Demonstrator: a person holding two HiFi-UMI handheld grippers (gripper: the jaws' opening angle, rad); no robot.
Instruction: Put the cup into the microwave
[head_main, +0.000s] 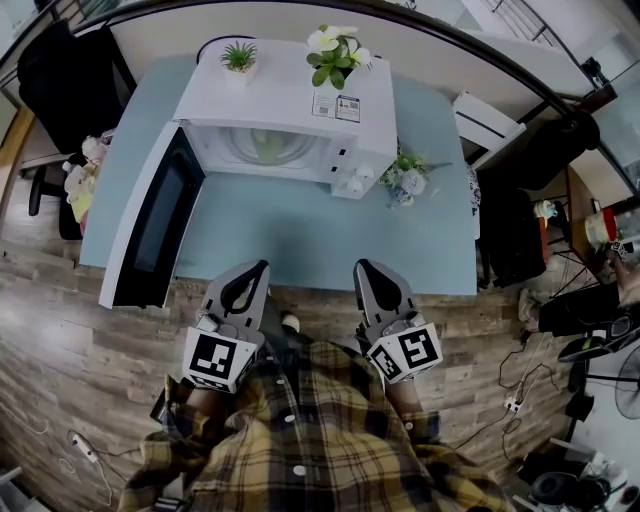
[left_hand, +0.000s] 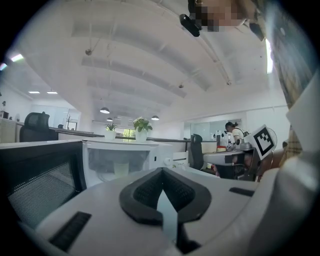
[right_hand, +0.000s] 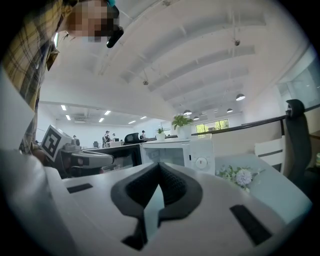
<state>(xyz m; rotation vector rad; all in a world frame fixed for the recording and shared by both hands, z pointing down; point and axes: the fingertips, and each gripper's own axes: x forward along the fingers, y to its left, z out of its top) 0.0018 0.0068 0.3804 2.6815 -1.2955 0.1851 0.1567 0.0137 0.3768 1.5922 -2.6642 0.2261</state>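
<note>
Blue table (head_main: 300, 250) carries the white microwave (head_main: 290, 105), with its door (head_main: 150, 225) swung wide open to the left. My left gripper (head_main: 260, 268) and right gripper (head_main: 363, 266) both sit over the near table edge, well apart from the microwave and pointing at it roughly level. Both pairs of jaws are pressed together with nothing between them. The cup (left_hand: 121, 168) stands inside the cavity, pale and a bit hazy, upright as far as I can tell. I read the placement as done, with both claws clear of it. If anything's left it's the door: the left claw would need to get behind the door's outer edge and push it closed, though the task doesn't ask for that
</note>
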